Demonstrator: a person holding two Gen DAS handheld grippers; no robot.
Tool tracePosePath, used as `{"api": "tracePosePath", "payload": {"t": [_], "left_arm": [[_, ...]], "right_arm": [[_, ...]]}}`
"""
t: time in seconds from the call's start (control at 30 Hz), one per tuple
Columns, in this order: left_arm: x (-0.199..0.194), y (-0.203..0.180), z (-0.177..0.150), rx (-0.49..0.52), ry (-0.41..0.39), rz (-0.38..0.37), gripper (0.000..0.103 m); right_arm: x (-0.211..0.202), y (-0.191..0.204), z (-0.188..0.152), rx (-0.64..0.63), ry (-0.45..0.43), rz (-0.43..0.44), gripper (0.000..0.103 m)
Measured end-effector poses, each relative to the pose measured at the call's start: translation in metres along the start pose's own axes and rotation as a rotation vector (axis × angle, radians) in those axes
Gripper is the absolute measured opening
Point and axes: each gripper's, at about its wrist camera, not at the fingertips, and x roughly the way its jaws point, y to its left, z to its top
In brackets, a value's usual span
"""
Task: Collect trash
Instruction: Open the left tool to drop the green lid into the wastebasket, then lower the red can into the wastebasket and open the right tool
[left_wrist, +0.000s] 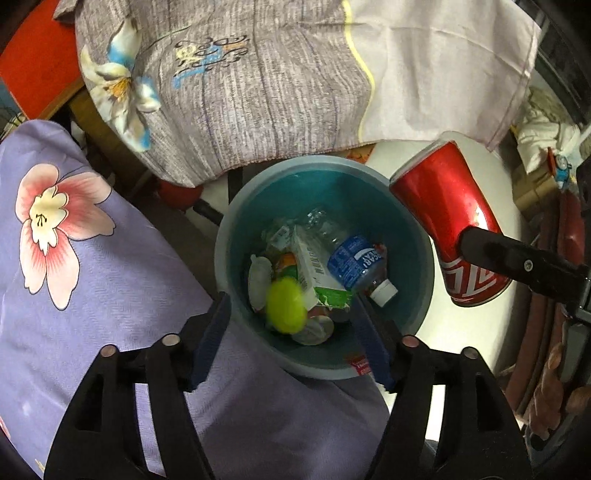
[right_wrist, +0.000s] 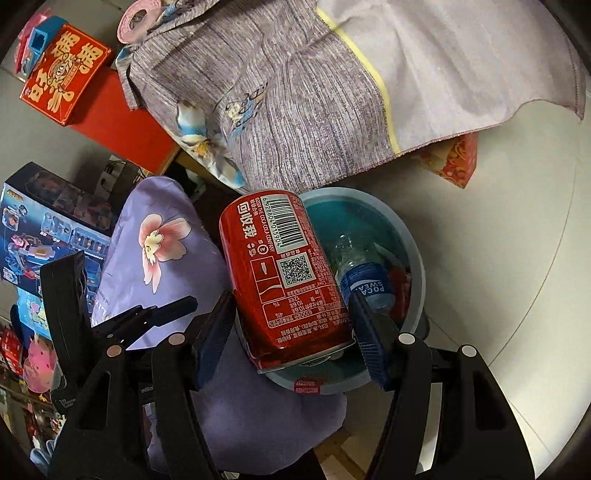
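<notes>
The left gripper (left_wrist: 291, 332) is hanging over the teal bin (left_wrist: 417, 236) at the centre of the left wrist view, its jaws standing wide with nothing pressed between them. A blurred yellow-green ball (left_wrist: 286, 310) is showing between the blue pads, apart from both, over the litter in the bin. That litter is lying at the bottom: a white and green carton (left_wrist: 317, 273), a clear bottle with a blue label (left_wrist: 354, 262) and some crumpled wrappers (left_wrist: 258, 280).

The right gripper (right_wrist: 291, 325) is gripping a red cola can (right_wrist: 284, 280) across its sides, the can's base toward the camera and its barcode facing up. In the right wrist view the can is covering the left part of the bin, so only the bottle and a slice of teal wall are showing to its right. In the left wrist view the same can is sitting at the right, beside and above the bin's rim, with one black finger across it.

A lilac flowered cushion (left_wrist: 92, 277) is crowding the bin from the lower left, touching its rim. A grey and white flowered cloth (left_wrist: 258, 92) is draping down across the top of both frames, its hem overhanging the bin's far edge. The bin is standing on a white surface (right_wrist: 498, 240). A red gift box (right_wrist: 66, 85) is sitting at the upper left of the right wrist view, and a blue toy box (right_wrist: 40, 229) is standing at the left edge.
</notes>
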Motion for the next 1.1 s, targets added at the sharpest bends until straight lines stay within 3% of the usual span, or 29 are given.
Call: {"api": "tracePosePath", "payload": {"t": [0.33, 1.1], "left_arm": [[-0.01, 0.012, -0.009, -0.031, -0.012, 0.019, 0.089], [-0.017, 0.027, -0.027, -0.077, -0.034, 0.032, 0.092]], "right_arm": [[0.005, -0.002, -0.003, 0.001, 0.013, -0.003, 0.061], [0.031, 0.014, -0.002, -0.056, 0.028, -0.076, 0.062]]}}
